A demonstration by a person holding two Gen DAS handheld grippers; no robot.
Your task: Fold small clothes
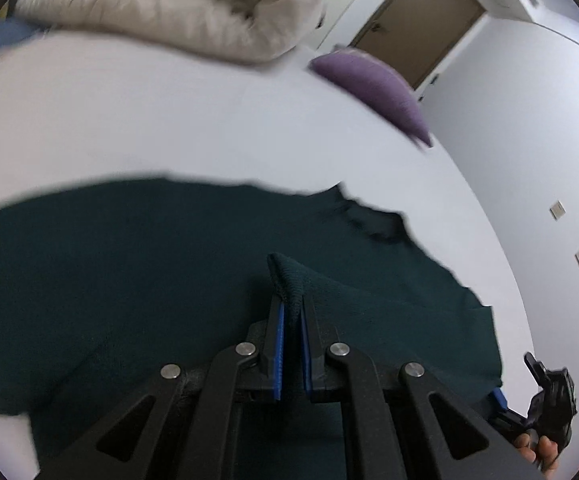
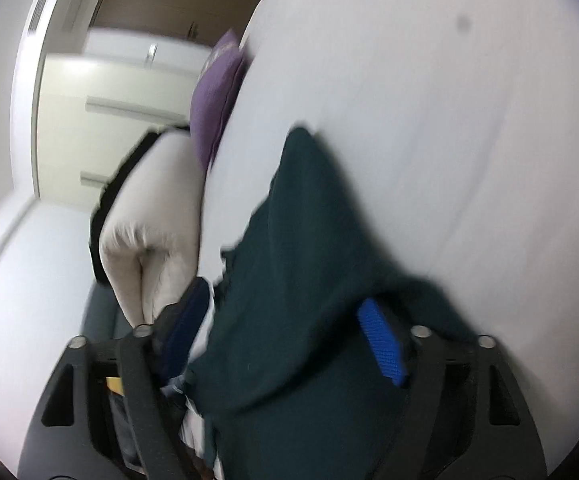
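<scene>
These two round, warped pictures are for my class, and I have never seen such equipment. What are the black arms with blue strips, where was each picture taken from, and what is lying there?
Each picture comes from a wide-angle camera on a hand-held two-finger gripper, looking along its fingers. The left gripper is shut on a fold of the dark green knitted garment, which lies on a white surface. The right gripper is open, with the same garment draped between its blue-padded fingers. A purple cushion and a beige quilted duvet lie farther back.
</scene>
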